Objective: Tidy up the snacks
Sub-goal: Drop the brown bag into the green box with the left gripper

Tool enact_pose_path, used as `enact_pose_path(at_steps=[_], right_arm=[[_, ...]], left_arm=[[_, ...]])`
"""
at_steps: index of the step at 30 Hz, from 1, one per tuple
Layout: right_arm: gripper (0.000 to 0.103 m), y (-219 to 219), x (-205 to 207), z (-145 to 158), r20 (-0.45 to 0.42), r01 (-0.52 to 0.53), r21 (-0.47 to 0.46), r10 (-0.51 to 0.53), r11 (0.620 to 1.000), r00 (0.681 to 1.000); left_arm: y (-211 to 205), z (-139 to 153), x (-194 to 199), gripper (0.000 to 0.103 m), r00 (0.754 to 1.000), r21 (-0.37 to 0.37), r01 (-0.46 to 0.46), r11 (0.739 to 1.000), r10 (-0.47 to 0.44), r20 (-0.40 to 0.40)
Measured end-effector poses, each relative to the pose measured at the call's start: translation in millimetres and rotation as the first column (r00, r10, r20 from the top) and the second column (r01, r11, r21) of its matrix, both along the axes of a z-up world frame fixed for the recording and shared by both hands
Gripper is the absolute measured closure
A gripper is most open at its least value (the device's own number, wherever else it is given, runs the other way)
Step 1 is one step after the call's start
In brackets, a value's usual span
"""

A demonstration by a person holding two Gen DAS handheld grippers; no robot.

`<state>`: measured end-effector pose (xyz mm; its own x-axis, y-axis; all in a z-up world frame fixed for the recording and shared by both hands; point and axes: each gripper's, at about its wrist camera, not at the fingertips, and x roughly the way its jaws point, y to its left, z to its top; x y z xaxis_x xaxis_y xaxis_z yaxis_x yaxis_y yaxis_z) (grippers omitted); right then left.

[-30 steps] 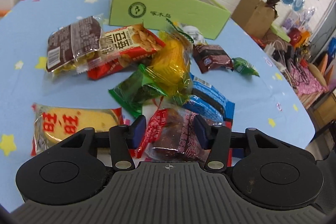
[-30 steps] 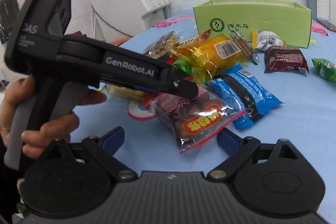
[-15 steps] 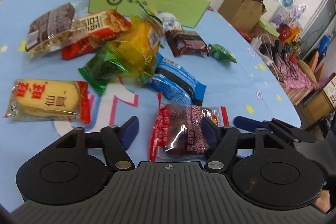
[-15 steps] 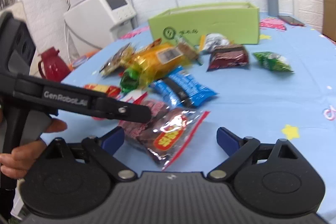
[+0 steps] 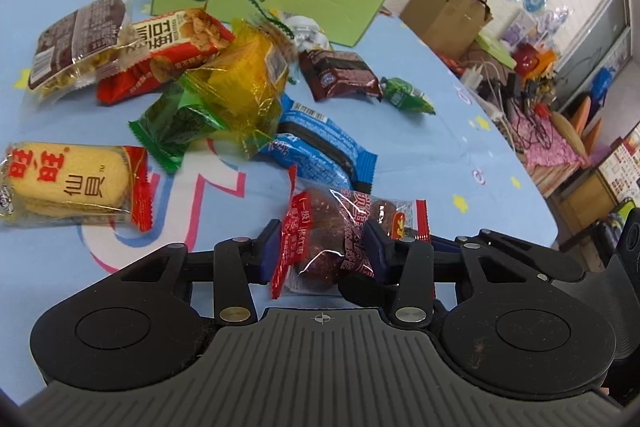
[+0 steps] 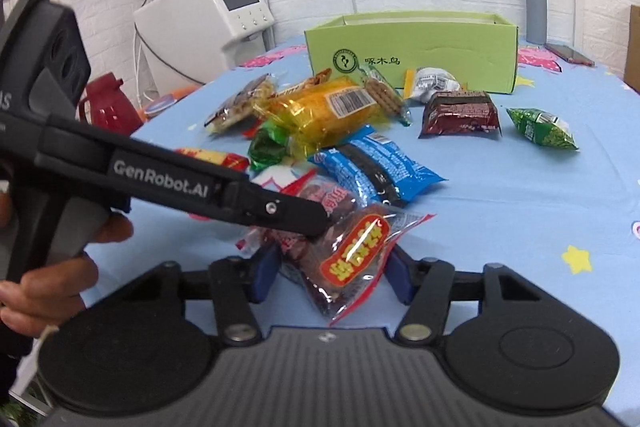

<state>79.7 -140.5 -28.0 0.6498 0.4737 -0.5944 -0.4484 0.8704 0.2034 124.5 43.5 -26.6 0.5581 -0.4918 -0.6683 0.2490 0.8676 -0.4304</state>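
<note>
Red kettle (image 6: 106,103), grey flask (image 6: 535,9)

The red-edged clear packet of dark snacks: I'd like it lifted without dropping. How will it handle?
The packet looks like glossy, crinkled film, so probably slippery and floppy at its flat ends. The lumpy dark contents likely shift, so it may sag. It seems light.

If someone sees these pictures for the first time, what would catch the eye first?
Probably the red-brown snack packet at the front, with both the left gripper and the right gripper closed on it. Behind it lies a bright heap of snacks, then the green box.
</note>
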Motion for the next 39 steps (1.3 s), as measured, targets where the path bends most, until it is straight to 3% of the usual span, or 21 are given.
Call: enact_pose_path(at_steps=[4,7,13,14,15,21,24,25,28,30,31,32,34,35,39], right_arm=[[0.039,-3.9,3.0,28.1,0.055,0.01,-0.001,-0.01,1.0,0.998],[0.037,-4.4,32.2,57.4,0.136,0.011,-0.009,-0.009,1.0,0.991],[0.037,15.8,143.0,107.9,0.253,-0.039,-0.038,0.047,0.999,0.966],[0.037,24.3,185.3,113.6,0.238,-0.065,-0.027,0.07,0.998,0.969],[0.037,24.3,185.3,113.6,0.238,-0.065,-0.027,0.07,0.998,0.969],[0.037,65.4,288.6,96.2,0.159,-0.115,-0.035,0.119,0.993,0.98],[0.031,75.3,318.7,75.9,0.124,-0.11,-0.058,0.117,0.992,0.985],[0.025,76.5,325.0,70.0,0.113,-0.108,-0.068,0.115,0.992,0.987],[0.021,74.6,327.6,68.4,0.119,-0.089,-0.07,0.097,0.994,0.988],[0.014,68.2,314.6,81.3,0.163,-0.067,-0.043,0.073,0.997,0.984],[0.008,63.1,304.8,88.7,0.186,-0.064,-0.027,0.068,0.998,0.98],[0.009,56.0,278.4,102.2,0.232,-0.07,-0.013,0.071,0.997,0.97],[0.009,53.2,264.2,107.0,0.245,-0.076,-0.007,0.076,0.997,0.966],[0.009,48.8,233.8,110.2,0.257,-0.094,0.003,0.09,0.996,0.962],[0.001,44.4,190.1,103.7,0.239,-0.118,0.018,0.111,0.993,0.965]], left_arm=[[-2.6,34.0,12.3,0.076,0.999,-0.034,0.008,0.999,-0.007,0.052],[-0.4,66.4,42.9,0.075,0.992,-0.039,0.008,0.999,-0.003,0.123],[21.5,120.4,138.4,0.074,0.969,-0.022,-0.062,0.998,0.066,0.24],[27.0,124.7,158.7,0.074,0.967,-0.009,-0.086,0.996,0.086,0.239],[30.6,127.4,176.1,0.074,0.965,0.01,-0.102,0.995,0.096,0.245],[54.2,109.4,265.2,0.072,0.964,0.075,-0.166,0.983,0.145,0.221],[59.6,91.6,296.1,0.068,0.969,0.091,-0.168,0.982,0.147,0.199],[61.9,86.8,302.3,0.061,0.972,0.087,-0.159,0.983,0.141,0.19],[70.5,87.7,303.3,0.052,0.971,0.041,-0.167,0.985,0.157,0.182],[74.4,97.0,288.4,0.047,0.964,0.024,-0.165,0.986,0.156,0.217],[75.0,103.8,276.6,0.042,0.958,0.027,-0.165,0.986,0.154,0.24],[75.6,108.6,266.0,0.041,0.954,0.036,-0.165,0.986,0.15,0.259],[77.1,120.1,235.1,0.04,0.941,0.053,-0.167,0.985,0.143,0.307],[77.6,123.9,219.2,0.038,0.935,0.053,-0.163,0.985,0.137,0.327],[80.1,126.4,156.3,0.028,0.923,0.06,-0.155,0.986,0.123,0.366]])
